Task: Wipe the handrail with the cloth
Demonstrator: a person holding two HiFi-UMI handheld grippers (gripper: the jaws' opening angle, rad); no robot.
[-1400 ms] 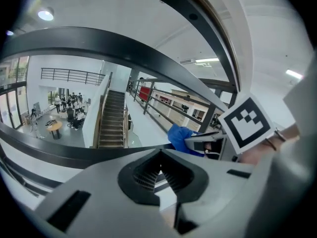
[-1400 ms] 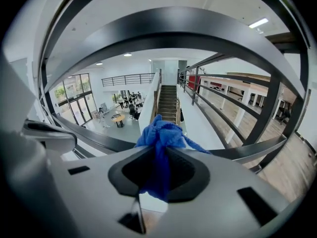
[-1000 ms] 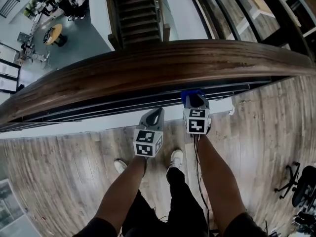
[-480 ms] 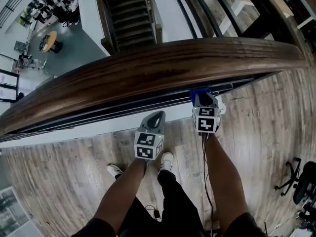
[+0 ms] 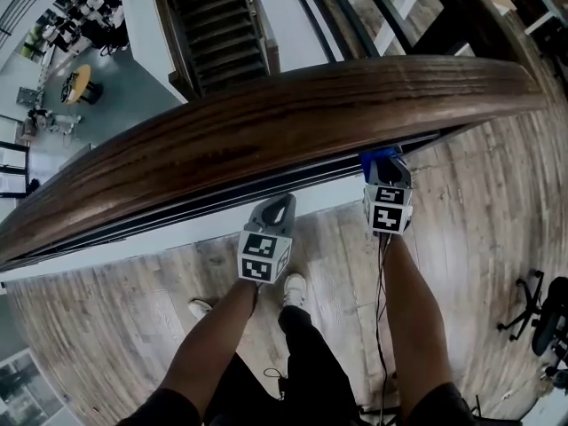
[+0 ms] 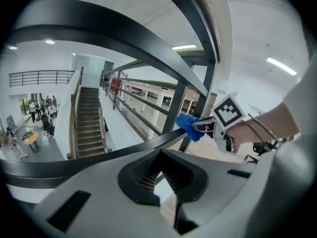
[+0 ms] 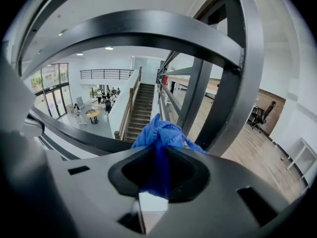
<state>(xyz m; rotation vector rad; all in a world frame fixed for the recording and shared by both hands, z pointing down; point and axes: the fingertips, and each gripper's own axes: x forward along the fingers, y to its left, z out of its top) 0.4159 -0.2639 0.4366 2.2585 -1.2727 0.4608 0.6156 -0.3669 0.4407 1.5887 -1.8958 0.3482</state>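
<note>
- The cloth [image 7: 159, 139], a blue one, is pinched in the right tongs [image 7: 157, 157]. They are closed on its lower part, and the rest bunches out above the tips.
- In the head view the right tongs [image 5: 382, 169] sit just below the near edge of the wooden handrail [image 5: 266, 118], towards its right end. The cloth [image 5: 379, 157] is tucked under that edge, not lying on the broad top.
- The left gripper view shows the cloth [image 6: 187, 127] up against a dark metal bar [image 6: 148, 144] of the railing beneath the handrail. Whether it also touches the wood itself cannot be made out.
- The left tongs [image 6: 159, 157] are closed with nothing between them. In the head view the left tongs [image 5: 277, 206] hang below the handrail's near edge, left of the right tongs and clear of the wood, so they take no part in the wiping.
- Done so far, as I judge it: the cloth is picked up and brought to the handrail.
- Left to do, as I judge it: the top of the handrail shows no cloth on it and no wet or wiped track. The long run to the left of the cloth probably awaits wiping, though the wood gives no sure sign either way.
- The person stands on the wooden floor [image 5: 115, 327] on the near side of the handrail.
</note>
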